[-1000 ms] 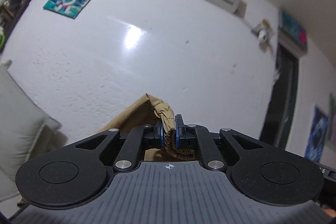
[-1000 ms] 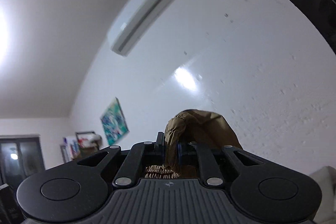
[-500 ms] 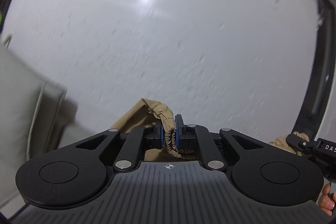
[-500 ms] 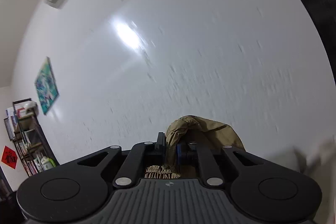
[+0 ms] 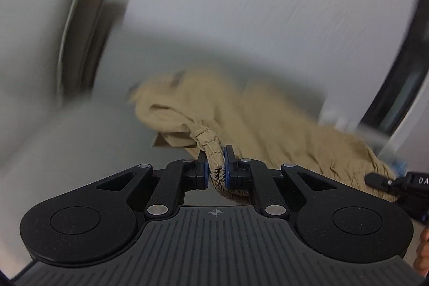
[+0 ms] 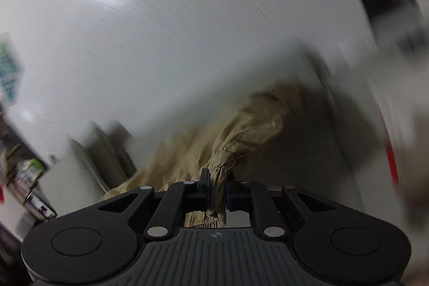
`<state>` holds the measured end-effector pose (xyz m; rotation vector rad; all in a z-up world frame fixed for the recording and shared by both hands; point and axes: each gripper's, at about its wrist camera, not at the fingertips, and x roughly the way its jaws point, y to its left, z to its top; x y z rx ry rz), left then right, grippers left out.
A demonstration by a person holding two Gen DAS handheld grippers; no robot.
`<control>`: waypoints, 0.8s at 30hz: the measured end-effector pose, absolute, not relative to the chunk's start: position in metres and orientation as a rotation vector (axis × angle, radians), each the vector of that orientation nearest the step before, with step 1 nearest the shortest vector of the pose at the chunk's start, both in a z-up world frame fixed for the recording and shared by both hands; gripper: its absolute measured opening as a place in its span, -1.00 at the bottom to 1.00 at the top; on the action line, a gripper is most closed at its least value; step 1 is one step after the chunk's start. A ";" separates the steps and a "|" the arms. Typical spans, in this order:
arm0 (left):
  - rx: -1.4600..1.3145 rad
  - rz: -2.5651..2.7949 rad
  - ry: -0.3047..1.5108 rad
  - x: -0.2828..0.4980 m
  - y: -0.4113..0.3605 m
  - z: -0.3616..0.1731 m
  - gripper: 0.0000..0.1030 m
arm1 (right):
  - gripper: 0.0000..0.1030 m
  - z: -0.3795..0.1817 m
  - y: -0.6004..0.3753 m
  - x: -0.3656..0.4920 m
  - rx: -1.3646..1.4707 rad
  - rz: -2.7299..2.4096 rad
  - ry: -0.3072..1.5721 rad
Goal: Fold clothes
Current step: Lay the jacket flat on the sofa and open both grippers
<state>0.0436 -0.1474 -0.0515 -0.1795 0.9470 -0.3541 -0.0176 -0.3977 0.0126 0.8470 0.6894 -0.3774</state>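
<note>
Tan cotton, thin and crumpled: the garment (image 5: 268,125) looks like shorts or trousers with a gathered elastic waistband. It's soft and light, so it will sag and bunch wherever you don't hold it, and it won't hold a crease unless it's laid flat.

Your left gripper (image 5: 215,170) has its fingers pressed together on the ruffled waistband, with a loop of elastic hanging just below the pads. Your right gripper (image 6: 218,189) is likewise pinching a bunched bit of the same waistband; the cloth passes between the fingers and shows again under them. In the left view the tip of the right gripper sits at the far right edge, touching the cloth there.

The rest of the garment trails away from both grippers toward a grey padded surface (image 5: 88,141), probably a sofa seat or bed; heavy blur, so I can't tell whether the far end rests on it or hangs just above. A white wall (image 6: 187,31) is behind, and a shelf (image 6: 24,178) with clutter is at the left edge of the right view.

The grip at the waistband is good: the elastic is the thickest, least slippery part. Keep the two pinches well apart so the band stays taut. Likely risk: thin cloth slipping out if you tug hard.
</note>
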 end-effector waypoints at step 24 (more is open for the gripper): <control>-0.081 -0.298 1.361 0.023 -0.127 -0.113 -0.55 | -0.29 -0.043 -0.346 -0.092 0.643 -0.419 1.072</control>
